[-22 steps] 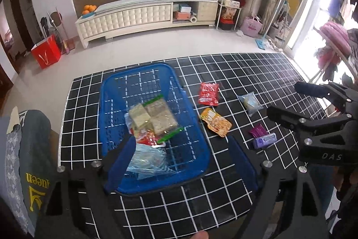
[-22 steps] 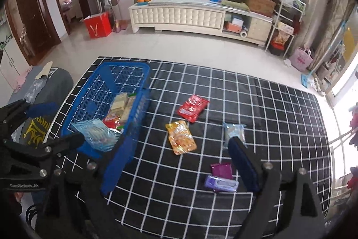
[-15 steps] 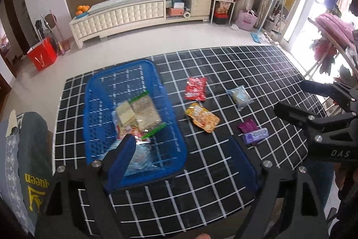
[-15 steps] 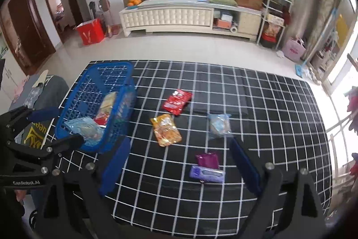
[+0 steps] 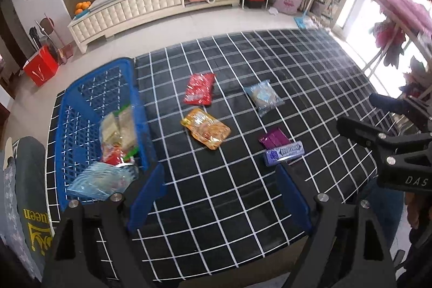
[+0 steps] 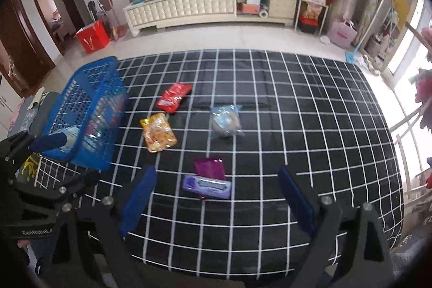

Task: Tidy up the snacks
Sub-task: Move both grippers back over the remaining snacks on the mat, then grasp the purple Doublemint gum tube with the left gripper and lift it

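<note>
A blue plastic lattice basket (image 5: 81, 109) sits at the left of the black grid-lined mat (image 5: 297, 72), holding crinkly packets. Five glossy snacks lie loose to its right: a red pouch (image 5: 199, 92), an orange pouch (image 5: 206, 128), a clear bag (image 5: 264, 97), a purple wrapper (image 6: 209, 168) and a flat lilac pack (image 6: 207, 186). The left gripper (image 5: 220, 199) hangs released near the basket; the right gripper (image 6: 216, 196) is spread wide, empty, the lilac pack just beyond its fingertips

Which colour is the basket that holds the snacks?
Blue. The basket shows best in the left wrist view.
</note>
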Action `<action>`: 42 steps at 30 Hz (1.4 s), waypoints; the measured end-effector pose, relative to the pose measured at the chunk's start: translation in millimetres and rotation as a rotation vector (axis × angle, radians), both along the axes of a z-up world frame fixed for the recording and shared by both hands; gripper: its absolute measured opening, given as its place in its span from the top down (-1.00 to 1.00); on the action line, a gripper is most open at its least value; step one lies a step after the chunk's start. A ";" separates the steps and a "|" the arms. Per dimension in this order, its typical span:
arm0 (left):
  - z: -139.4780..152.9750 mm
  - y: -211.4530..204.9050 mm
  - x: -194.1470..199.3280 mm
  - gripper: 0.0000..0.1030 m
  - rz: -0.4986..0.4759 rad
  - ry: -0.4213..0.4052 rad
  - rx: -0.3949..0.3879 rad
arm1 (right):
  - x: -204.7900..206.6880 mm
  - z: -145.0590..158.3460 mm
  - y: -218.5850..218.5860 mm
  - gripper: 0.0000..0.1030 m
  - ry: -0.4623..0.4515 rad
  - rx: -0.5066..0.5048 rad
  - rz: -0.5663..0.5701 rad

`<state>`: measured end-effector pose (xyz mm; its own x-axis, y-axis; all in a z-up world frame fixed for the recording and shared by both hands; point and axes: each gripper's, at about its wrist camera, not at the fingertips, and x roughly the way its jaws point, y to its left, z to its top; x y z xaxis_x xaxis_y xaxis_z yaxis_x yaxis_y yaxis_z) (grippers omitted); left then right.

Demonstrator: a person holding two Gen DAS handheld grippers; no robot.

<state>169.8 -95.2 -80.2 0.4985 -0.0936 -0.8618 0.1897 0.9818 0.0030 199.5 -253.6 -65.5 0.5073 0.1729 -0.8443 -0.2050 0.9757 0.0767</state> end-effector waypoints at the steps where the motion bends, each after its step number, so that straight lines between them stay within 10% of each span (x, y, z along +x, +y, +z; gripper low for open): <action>1: -5.2 -8.0 1.5 -0.62 -0.006 0.005 0.024 | 1.3 -3.8 -5.7 -0.82 0.007 0.003 -0.006; 36: -130.6 -121.5 62.4 -0.62 -0.473 0.072 0.109 | -0.3 -123.4 -81.2 -0.82 0.180 0.032 -0.189; 42: -146.8 -134.0 72.3 -0.20 -0.557 0.134 0.115 | 1.2 -129.4 -92.0 -0.82 0.194 0.043 -0.222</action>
<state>242.1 -229.2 -226.9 0.2866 -0.2123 -0.9342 0.6834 0.7287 0.0440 200.7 -345.6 -194.9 0.3664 0.1138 -0.9235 0.0354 0.9901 0.1361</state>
